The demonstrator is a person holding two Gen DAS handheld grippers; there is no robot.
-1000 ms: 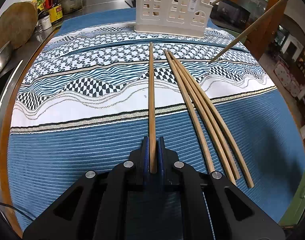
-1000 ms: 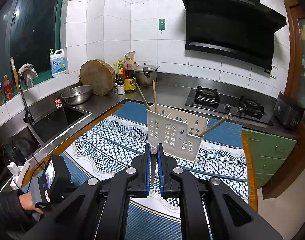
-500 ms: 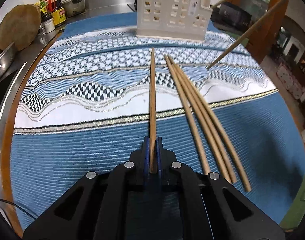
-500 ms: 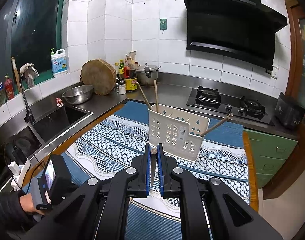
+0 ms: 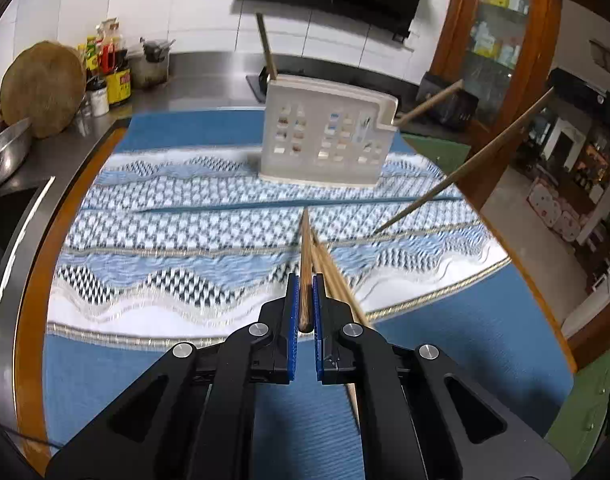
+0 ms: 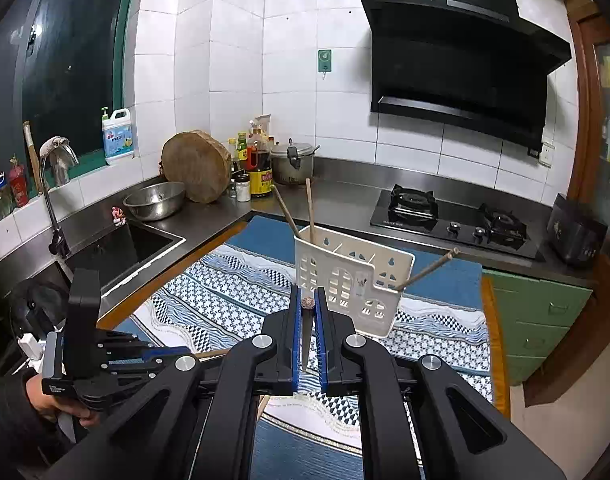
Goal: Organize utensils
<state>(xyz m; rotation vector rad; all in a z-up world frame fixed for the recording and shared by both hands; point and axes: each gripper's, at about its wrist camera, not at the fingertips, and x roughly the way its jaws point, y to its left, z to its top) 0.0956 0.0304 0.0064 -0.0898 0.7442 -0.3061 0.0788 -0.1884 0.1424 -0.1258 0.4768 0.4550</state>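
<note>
Now both tools pinch a chopstick each above the patterned cloth.

Left tool (image 5: 304, 300) has its blue pads pressed onto a wooden chopstick (image 5: 305, 264) that points ahead toward the white holder (image 5: 325, 136); this tool also shows at the lower left of the right wrist view, carried by a hand (image 6: 57, 404) in a dark sleeve. Right tool (image 6: 308, 310) is likewise clamped on a second chopstick (image 6: 308, 303), seen end-on between its pads; in the left wrist view that stick slants in from the upper right. Loose chopsticks (image 5: 337, 280) lie bundled on the blue-and-white cloth (image 5: 185, 240) covering the surface, just right of the left tool. The holder stands upright on the cloth's far part, with two sticks (image 6: 309, 208) rising from its left compartment and one leaning out of its right end.
</note>
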